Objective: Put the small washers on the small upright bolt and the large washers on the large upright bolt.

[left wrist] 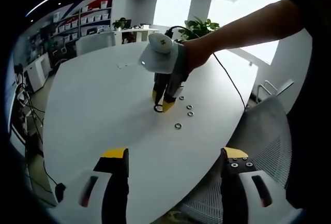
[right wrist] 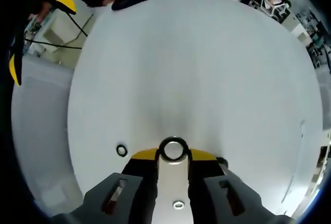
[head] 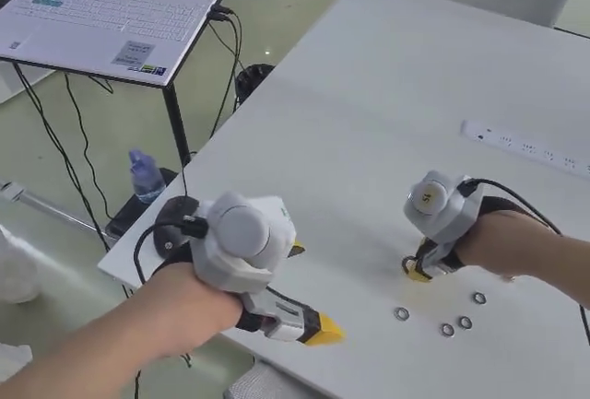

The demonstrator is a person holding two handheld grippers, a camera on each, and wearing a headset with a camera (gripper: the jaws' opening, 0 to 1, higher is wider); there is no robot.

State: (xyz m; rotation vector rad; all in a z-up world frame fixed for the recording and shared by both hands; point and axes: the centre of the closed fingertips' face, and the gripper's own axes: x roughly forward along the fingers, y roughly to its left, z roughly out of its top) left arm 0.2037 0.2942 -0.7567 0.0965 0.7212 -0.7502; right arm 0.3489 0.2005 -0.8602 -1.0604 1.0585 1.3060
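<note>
While left tool [left wrist: 175, 154] gapes, right tool [right wrist: 174, 155] pinches washer [right wrist: 174, 140].

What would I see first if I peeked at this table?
The right gripper points down at the white table, near its front edge, and pinches a big washer. Four smaller washers lie loose beside it. The left gripper hangs open over the table's near-left edge.
</note>
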